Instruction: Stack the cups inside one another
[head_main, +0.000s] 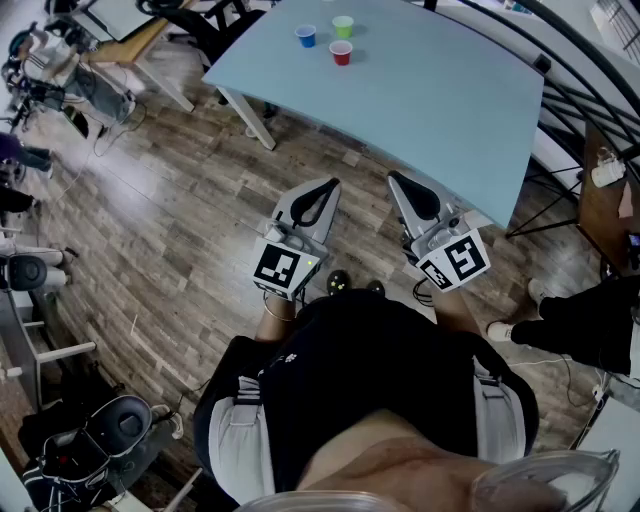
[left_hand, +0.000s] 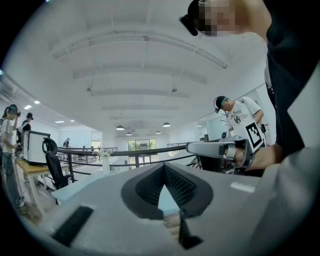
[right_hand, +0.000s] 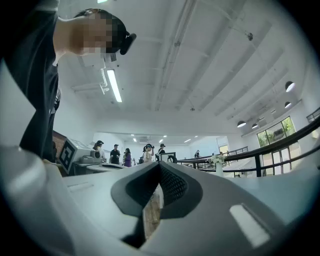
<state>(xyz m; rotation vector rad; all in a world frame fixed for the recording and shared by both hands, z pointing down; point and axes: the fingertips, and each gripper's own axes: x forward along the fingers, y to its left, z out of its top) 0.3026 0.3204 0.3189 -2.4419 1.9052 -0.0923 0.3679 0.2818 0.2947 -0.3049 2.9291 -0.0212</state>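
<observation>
Left gripper (head_main: 330, 184), right gripper (head_main: 395, 178): both clenched, empty. Small blue plastic cup (head_main: 306, 36), small green plastic cup (head_main: 343, 26), small red plastic cup (head_main: 341, 52): well ahead of both claws, standing apart on pale blue tabletop (head_main: 430, 110). Stacking: apparently not begun, every nesting left.

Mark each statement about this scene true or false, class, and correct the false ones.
1. A blue cup, a green cup and a red cup stand on the table. True.
2. The left gripper and the right gripper both have their jaws together. True.
3. The cups are stacked inside one another. False: each stands by itself, apart from the others.
4. The right gripper holds the red cup. False: it holds nothing and is near the person's body, short of the table; the red cup stands on the table.
</observation>
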